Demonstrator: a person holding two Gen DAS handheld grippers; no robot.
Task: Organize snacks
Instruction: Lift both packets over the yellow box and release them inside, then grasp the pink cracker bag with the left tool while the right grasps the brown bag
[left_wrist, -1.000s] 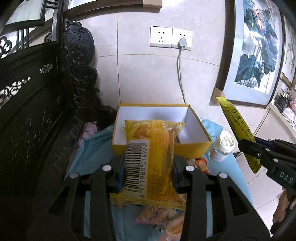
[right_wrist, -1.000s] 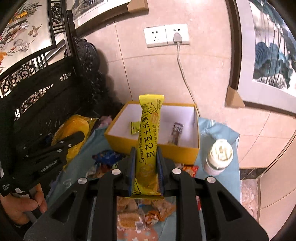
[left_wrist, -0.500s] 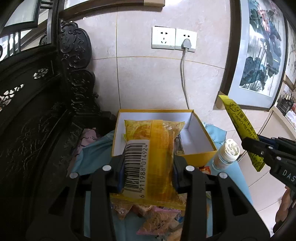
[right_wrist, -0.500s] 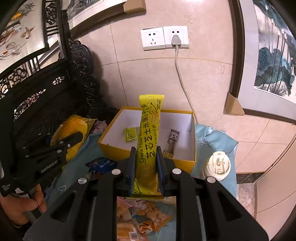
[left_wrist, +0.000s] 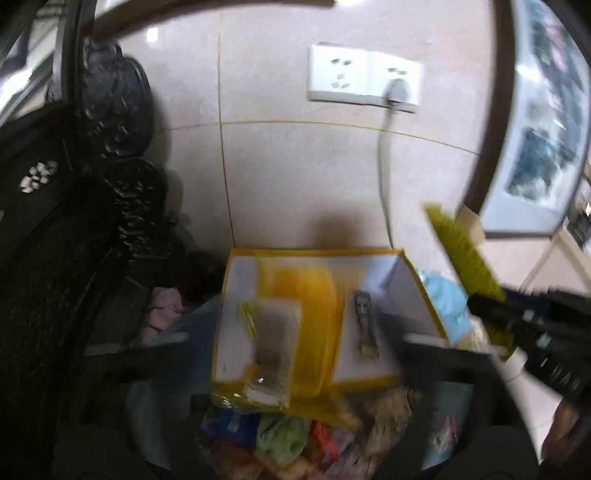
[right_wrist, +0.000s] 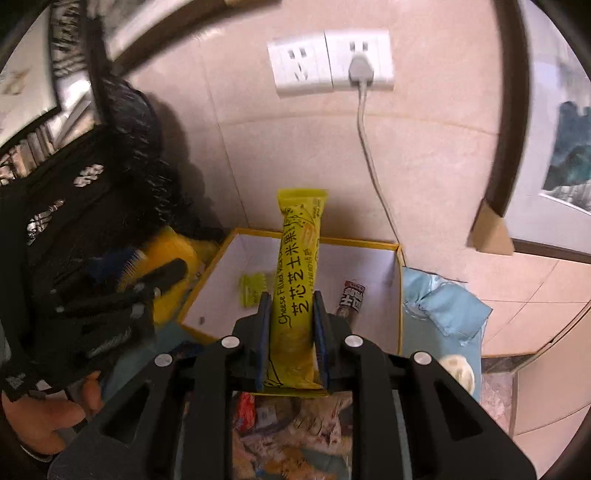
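Half a second back the left gripper (left_wrist: 291, 354) clamped the yellow barcode packet (left_wrist: 295, 332); now its jaws are opening and the blurred packet drops free over the yellow box (left_wrist: 314, 253). The right gripper (right_wrist: 291, 343), jaws opening slightly, still pinches the cheese corn stick (right_wrist: 295, 295) above the box's near wall, likely next in. 2 small snacks already lie inside.
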